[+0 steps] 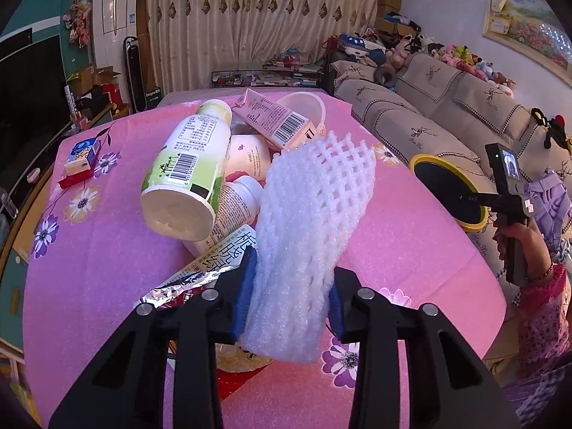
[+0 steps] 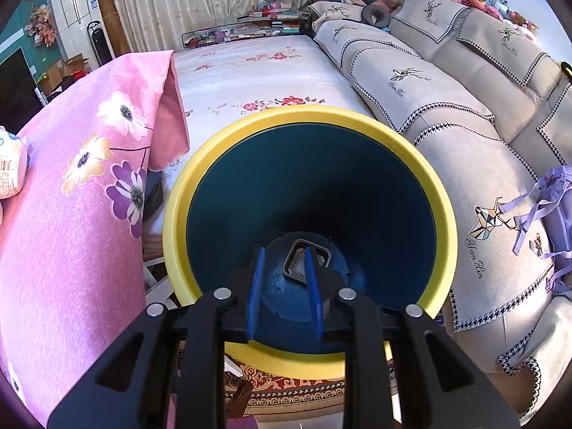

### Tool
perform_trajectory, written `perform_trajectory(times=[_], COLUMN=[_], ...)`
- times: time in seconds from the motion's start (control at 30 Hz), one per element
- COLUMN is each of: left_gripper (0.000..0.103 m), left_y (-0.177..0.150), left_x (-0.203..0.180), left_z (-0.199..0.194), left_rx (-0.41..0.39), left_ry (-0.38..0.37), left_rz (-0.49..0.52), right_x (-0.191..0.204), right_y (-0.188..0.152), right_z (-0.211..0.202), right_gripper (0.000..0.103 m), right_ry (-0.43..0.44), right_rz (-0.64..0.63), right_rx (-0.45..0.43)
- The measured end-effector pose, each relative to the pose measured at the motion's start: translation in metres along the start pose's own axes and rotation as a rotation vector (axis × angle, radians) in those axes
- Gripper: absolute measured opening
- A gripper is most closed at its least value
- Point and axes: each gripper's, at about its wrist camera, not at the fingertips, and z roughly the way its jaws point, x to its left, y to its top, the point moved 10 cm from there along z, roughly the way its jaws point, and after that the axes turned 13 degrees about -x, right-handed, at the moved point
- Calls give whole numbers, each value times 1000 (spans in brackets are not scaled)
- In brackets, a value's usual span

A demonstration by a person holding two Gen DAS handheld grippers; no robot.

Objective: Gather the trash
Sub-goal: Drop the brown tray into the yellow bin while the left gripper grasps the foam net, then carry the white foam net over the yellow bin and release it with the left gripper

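Observation:
My left gripper point(image 1: 291, 286) is shut on a white foam fruit net point(image 1: 311, 214) and holds it above the pink flowered tablecloth point(image 1: 107, 268). Behind it lies a trash pile: a green-white bottle point(image 1: 186, 168), a pink carton point(image 1: 275, 118), a white cup point(image 1: 304, 107), a small white bottle point(image 1: 236, 207) and a foil wrapper point(image 1: 200, 271). My right gripper point(image 2: 284, 286) is open and empty over the mouth of the yellow-rimmed blue bin point(image 2: 214, 150). A small dark square item point(image 2: 291, 261) lies on the bin's bottom. The bin also shows in the left wrist view point(image 1: 447, 189).
A small blue carton point(image 1: 84, 153) and a red wrapper point(image 1: 73, 180) lie at the table's left. A grey sofa point(image 2: 447, 89) with plush toys runs along the right. A white flowered cloth point(image 2: 250, 78) covers the surface behind the bin. A patterned rug point(image 2: 286, 389) lies below.

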Motion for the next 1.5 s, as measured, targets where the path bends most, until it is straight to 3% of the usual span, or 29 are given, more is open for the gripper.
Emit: perform_trajectory(times=[0.3,0.37,0.43,0.6,0.7,0.9,1.07,1.43,1.5], left_gripper=[33,21,20,19,19,19,20,20,26], left_y=[29,35,43,61,68,72,67,44,43], left_x=[-3,-3,-8,-50,-90,-179,-242,-350,-362], left_z=[-20,-21,-21,-15,-2,46,96,223,238], left_rx=[-48,-45,-47,-58,-53,4,74,217,224], left_ry=[-8,-12,-17,-80,-154,-295,-366,-395,-383], left_rz=[4,4,18,66,86,151,203,283,297], right_x=[-2,-3,-5,-17,-26,-56,-87,-133,-139], right_y=[-2,-3,-3,-1,1,5,1,-14,-16], right_z=[-2,-3,-5,-17,-27,-49,-61,-67,-67], right_gripper=[22,22,22,22,22,22,22,27,29], right_ry=[17,21,25,29,27,6,-11,-32,-37], right_rz=[8,12,18,41,54,87,132,199,208], right_rx=[-5,-6,-11,-42,-66,-117,-138,-133,-134])
